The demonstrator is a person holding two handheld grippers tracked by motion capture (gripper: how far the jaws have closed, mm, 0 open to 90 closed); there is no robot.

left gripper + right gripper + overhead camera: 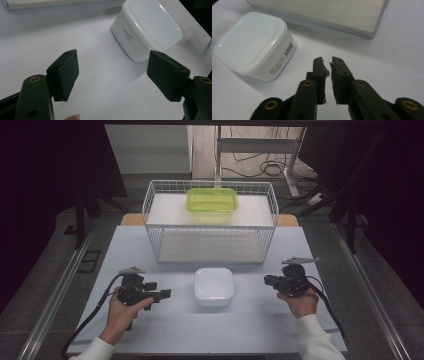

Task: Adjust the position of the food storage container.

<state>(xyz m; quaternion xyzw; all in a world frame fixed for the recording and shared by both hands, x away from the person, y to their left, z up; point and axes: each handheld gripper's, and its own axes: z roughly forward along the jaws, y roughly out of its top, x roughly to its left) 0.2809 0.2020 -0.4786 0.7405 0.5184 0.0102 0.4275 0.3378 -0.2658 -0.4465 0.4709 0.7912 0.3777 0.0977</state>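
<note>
the white box [214, 286] sat on the table [150, 330] between both claws, the left claw [162, 294] wide open and empty, the right claw [266, 280] open just a crack, holding nothing.

White lidded container [147, 30]: small grey print on one side wall, two short lines, too blurred to read. Opposite side wall [279, 62]: barcode sticker plus fine print, also illegible. No other legible text, brand or number anywhere.
</note>
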